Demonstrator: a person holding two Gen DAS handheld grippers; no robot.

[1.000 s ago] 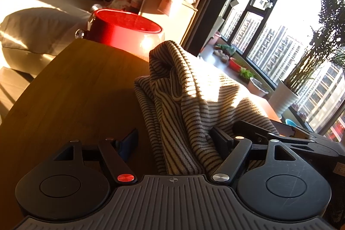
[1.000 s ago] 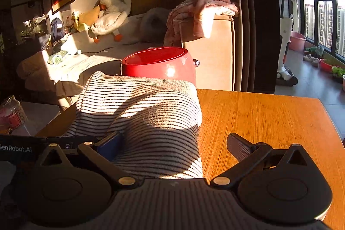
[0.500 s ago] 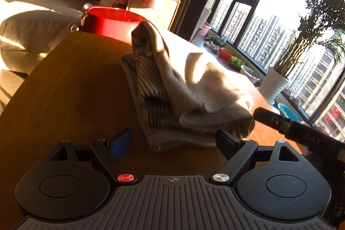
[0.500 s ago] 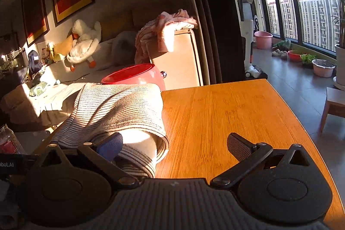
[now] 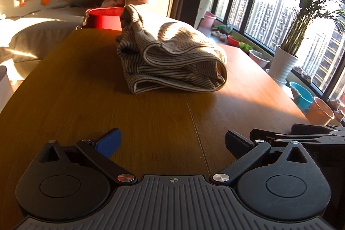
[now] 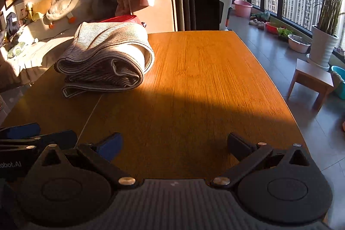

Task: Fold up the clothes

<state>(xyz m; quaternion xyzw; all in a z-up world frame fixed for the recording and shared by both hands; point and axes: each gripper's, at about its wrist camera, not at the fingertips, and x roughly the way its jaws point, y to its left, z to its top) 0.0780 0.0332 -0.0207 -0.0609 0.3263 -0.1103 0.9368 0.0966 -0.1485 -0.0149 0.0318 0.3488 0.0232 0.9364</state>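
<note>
Ahead of both claws, well apart from either, the folded beige knit garment with thin dark stripes (image 5: 172, 57) lies on the warm brown wooden tabletop (image 5: 151, 122). From the left claw (image 5: 172, 143) it sits straight ahead; from the right claw (image 6: 174, 146) it lies ahead and off to the left. Both claws are released, empty, side by side. Judging by this, the left claw is better aligned for any further touch

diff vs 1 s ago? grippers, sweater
Both grippers, left and right, let go of the striped sweater and pulled back toward the near table edge, jaws open and empty. The sweater stayed folded on the table; the red pot behind it didn't move.
</note>
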